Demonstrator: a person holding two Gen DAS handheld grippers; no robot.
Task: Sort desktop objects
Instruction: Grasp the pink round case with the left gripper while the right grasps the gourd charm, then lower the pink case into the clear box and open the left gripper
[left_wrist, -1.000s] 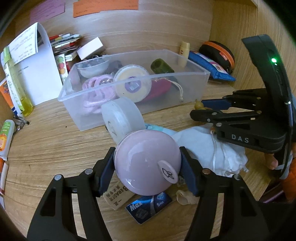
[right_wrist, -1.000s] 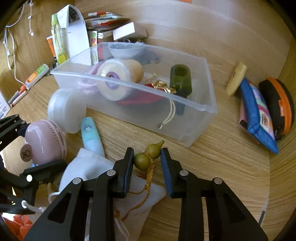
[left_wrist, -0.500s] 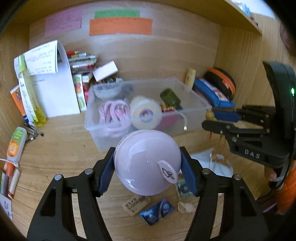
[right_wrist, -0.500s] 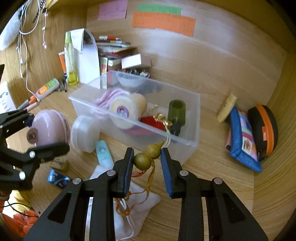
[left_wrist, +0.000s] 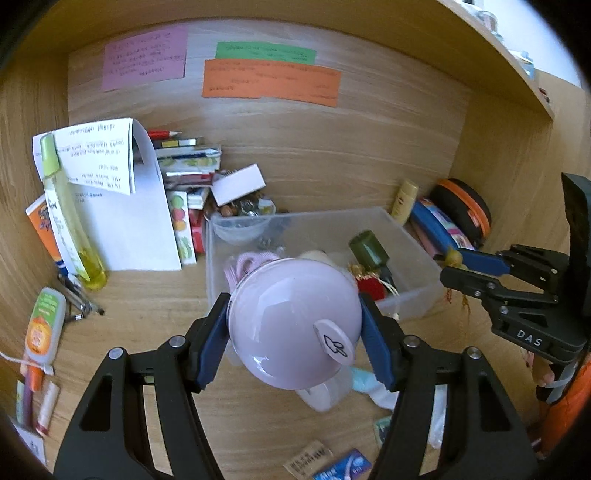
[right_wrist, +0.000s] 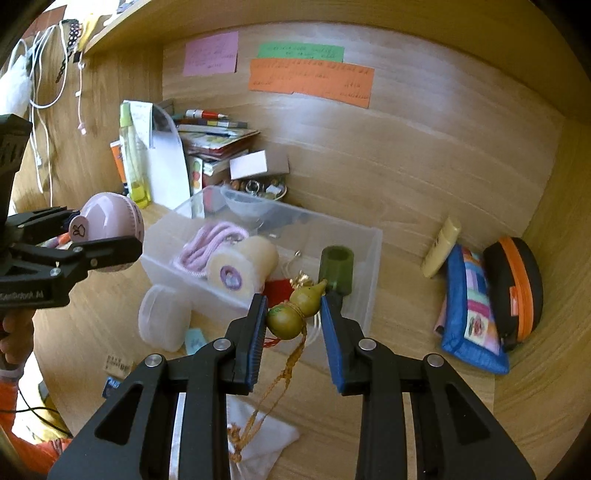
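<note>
My left gripper (left_wrist: 295, 325) is shut on a round pink case (left_wrist: 288, 317) with a small white tab, held in the air over the near-left corner of the clear plastic bin (left_wrist: 406, 229). My right gripper (right_wrist: 293, 314) is shut on a small olive gourd charm (right_wrist: 291, 314), whose orange tassel hangs down to the white cloth pouch (right_wrist: 258, 439). The gourd hovers just in front of the bin (right_wrist: 373, 258). Inside the bin lie a pink cord, a cream roll (right_wrist: 240, 267), a green bottle (right_wrist: 336, 269) and a red pouch. The right wrist view also shows the pink case (right_wrist: 107, 218) at the left.
A white round container (right_wrist: 162, 321) and a light blue tube (right_wrist: 194, 338) lie in front of the bin. A blue pouch (right_wrist: 472, 314) and a black-orange case (right_wrist: 517, 284) sit at the right wall. Papers, books and a yellow bottle (left_wrist: 70, 229) stand at the back left.
Both grippers have risen with their loads, so the desk looks farther away. The left one with the pink case has come over the bin's near corner.
</note>
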